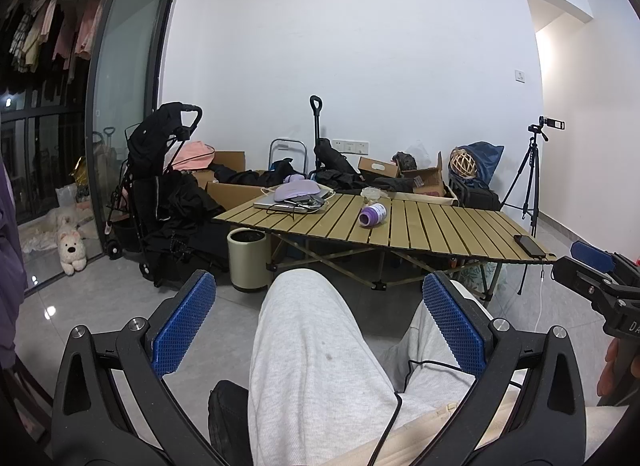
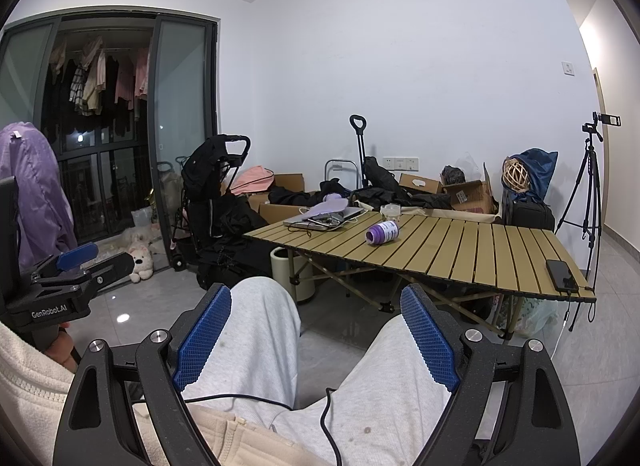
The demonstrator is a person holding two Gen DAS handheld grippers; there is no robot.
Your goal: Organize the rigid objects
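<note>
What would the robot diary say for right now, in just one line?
phase: before reach | left gripper: open, empty, over lap | right gripper: open, empty, over lap | purple bottle: on its side on slatted table | phone: near table corner

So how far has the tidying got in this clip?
Nothing looks done yet. The purple-lidded white bottle lies on its side on the slatted wooden folding table, with the black phone near one corner and a silver laptop under clutter. Nothing is in hand: the left tongs and right tongs are open over the person's lap, short of the table. All sorting remains.
</note>
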